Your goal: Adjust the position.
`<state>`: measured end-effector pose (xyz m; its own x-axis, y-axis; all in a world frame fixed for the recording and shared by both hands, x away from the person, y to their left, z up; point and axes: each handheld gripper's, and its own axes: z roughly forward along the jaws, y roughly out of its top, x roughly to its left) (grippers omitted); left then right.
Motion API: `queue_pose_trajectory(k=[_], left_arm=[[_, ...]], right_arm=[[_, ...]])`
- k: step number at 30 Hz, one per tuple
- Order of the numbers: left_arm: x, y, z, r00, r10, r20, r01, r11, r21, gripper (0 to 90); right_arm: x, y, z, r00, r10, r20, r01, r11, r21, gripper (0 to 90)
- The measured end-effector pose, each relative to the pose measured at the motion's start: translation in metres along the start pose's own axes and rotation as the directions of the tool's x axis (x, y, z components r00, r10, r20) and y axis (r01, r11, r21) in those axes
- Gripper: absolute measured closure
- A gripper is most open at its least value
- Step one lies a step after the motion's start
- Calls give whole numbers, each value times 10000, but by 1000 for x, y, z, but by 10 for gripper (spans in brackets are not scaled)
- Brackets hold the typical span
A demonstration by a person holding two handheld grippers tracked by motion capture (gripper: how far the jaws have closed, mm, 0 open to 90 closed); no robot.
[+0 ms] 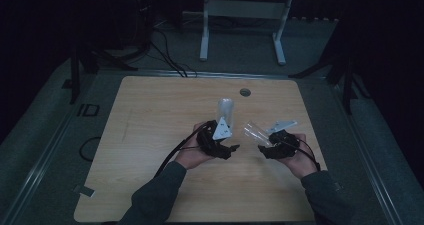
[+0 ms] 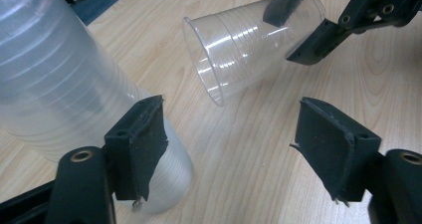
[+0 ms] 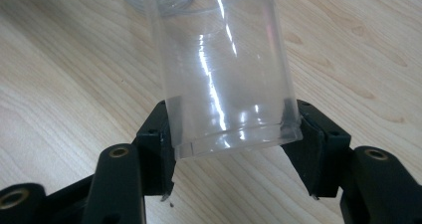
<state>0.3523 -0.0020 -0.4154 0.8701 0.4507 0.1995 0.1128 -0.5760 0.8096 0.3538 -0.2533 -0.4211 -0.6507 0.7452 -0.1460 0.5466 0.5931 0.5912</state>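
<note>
A tall stack of clear plastic cups [image 1: 225,110] stands mid-table, just beyond my left gripper [image 1: 227,144]. In the left gripper view the stack [image 2: 54,79] lies to the outside of the left jaw and partly behind it. The left gripper [image 2: 229,149] is open, with bare wood between its pads. My right gripper [image 3: 234,134] is shut on a single clear cup [image 3: 224,64], one pad on each side near its closed end. That cup [image 2: 239,45] hangs tilted above the table, its open mouth towards the left gripper. The right gripper [image 1: 264,141] sits to the right of the stack.
The wooden table [image 1: 150,135] has a round grey cable hole [image 1: 244,92] near its far edge. A white metal frame [image 1: 245,15] stands on the floor beyond the table, with dark stands and cables at the sides. The person's forearms [image 1: 160,195] come in from the near edge.
</note>
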Motion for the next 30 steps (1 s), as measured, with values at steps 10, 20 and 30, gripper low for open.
queue_pose_trajectory(k=[10,20,30], left_arm=[[-3,0,3,9998,-220,28,220,9996,-175,304],[-3,1,3,9984,-543,183,549,9978,-361,312],[-4,2,4,9967,-792,186,799,9959,-416,316]], right_arm=[[0,-8,0,9953,956,154,-943,9930,-706,420],[4,-14,2,9854,1690,180,-1650,9768,-1367,419],[12,-17,6,9798,1917,569,-1784,9666,-1843,419]])
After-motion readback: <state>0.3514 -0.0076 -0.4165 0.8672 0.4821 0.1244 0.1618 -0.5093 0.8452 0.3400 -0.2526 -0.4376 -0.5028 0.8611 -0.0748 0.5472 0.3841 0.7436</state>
